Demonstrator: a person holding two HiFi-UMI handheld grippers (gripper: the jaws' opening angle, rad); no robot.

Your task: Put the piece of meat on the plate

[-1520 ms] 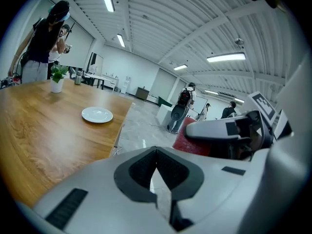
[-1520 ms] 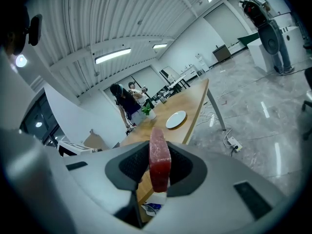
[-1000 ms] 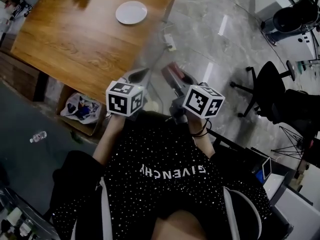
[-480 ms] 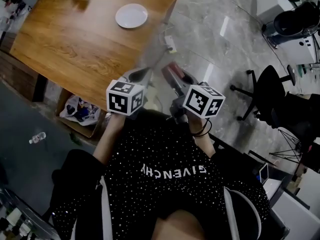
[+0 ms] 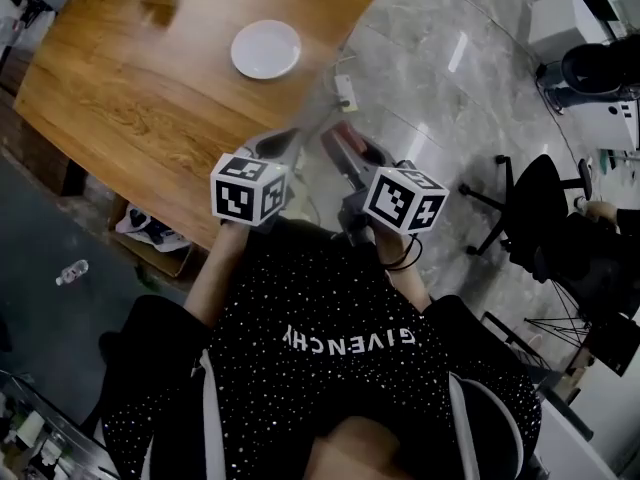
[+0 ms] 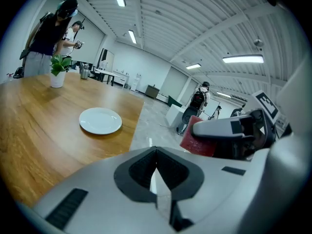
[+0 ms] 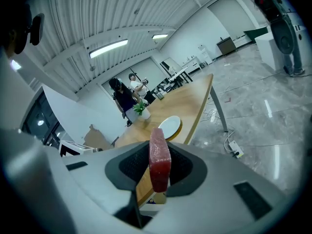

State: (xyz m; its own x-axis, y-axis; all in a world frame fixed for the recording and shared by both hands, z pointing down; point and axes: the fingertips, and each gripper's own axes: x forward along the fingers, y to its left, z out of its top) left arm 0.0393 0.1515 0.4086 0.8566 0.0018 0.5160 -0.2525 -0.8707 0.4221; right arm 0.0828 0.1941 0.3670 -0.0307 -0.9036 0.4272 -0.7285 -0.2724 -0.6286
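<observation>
A white plate (image 5: 265,49) lies on the wooden table (image 5: 140,88), well ahead of both grippers. My right gripper (image 5: 340,144) is shut on a dark red slab of meat (image 7: 159,157), held upright between the jaws over the floor beside the table's near edge. The right gripper view shows the plate (image 7: 169,125) beyond the meat. My left gripper (image 5: 284,148) hovers at the table's near edge, shut with nothing in it (image 6: 157,177). In the left gripper view the plate (image 6: 100,120) is ahead to the left, and the meat (image 6: 197,140) in the right gripper (image 6: 229,130) is to the right.
A potted plant (image 6: 57,72) stands at the table's far end, with people (image 6: 48,33) behind it. A power strip (image 5: 347,93) lies on the grey floor by the table leg. A box of bags (image 5: 150,230) sits under the table. An office chair (image 5: 530,183) is to the right.
The table and plate have drifted nearer in the head view as the person and both grippers moved toward them. The meat stays clamped in the right gripper.
</observation>
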